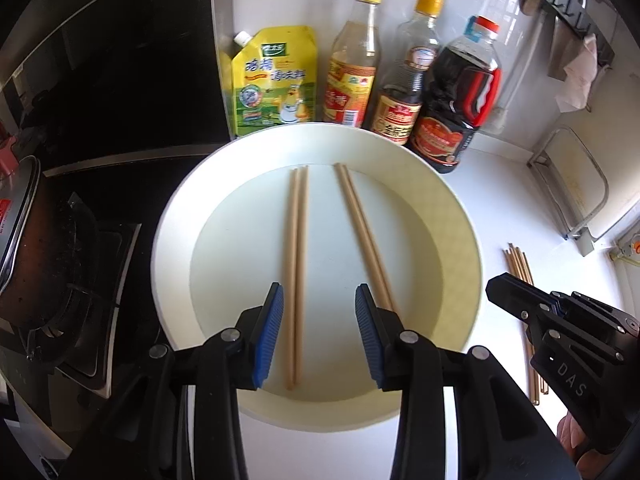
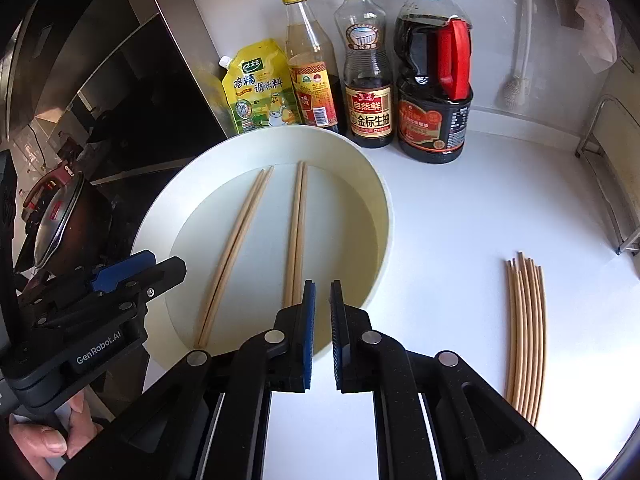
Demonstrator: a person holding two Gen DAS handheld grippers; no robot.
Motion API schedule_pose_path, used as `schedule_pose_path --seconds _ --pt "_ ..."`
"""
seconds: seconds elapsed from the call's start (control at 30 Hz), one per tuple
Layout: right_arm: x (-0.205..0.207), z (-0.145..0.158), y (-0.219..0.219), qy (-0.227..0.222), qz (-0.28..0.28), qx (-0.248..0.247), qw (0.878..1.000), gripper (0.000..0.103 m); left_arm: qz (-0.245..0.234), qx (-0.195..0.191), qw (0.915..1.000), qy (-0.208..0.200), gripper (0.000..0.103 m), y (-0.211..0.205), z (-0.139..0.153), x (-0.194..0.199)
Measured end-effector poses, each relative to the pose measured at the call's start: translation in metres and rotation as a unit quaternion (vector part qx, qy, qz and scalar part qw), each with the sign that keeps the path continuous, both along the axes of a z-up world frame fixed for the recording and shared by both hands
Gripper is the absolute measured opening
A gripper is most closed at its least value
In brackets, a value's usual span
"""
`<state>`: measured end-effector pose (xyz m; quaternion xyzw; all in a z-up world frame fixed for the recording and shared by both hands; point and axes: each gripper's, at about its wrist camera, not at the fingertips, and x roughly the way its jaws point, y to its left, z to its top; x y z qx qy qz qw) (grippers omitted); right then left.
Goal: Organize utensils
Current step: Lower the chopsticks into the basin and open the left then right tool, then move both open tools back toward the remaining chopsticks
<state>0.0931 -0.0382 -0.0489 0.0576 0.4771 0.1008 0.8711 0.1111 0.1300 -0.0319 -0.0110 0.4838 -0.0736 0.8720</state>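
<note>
Black tongs, ribbed blue pads, silver screws.

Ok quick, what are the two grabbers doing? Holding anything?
Left gripper: open, holding nothing, above the white dish.
Right gripper: fingers nearly closed, holding nothing.

Beside the smooth, matt cream plate, whose matt wooden chopsticks lie inside, stand glossy plastic bottles on a smooth white counter.

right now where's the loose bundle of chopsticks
The loose bundle of chopsticks lies on the white counter, outside and to the right of the white plate, in front of the sauce bottles.
</note>
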Motion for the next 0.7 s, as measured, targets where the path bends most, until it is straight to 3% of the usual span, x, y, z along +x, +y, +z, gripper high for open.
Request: schedule_pose_path --seconds 0.7 --pt "-0.074 -0.004 -0.130 0.000 -0.102 0.002 0.995 0.012 -0.085 -0.004 0.9964 0.001 0.043 -0.116 0.008 -0.046"
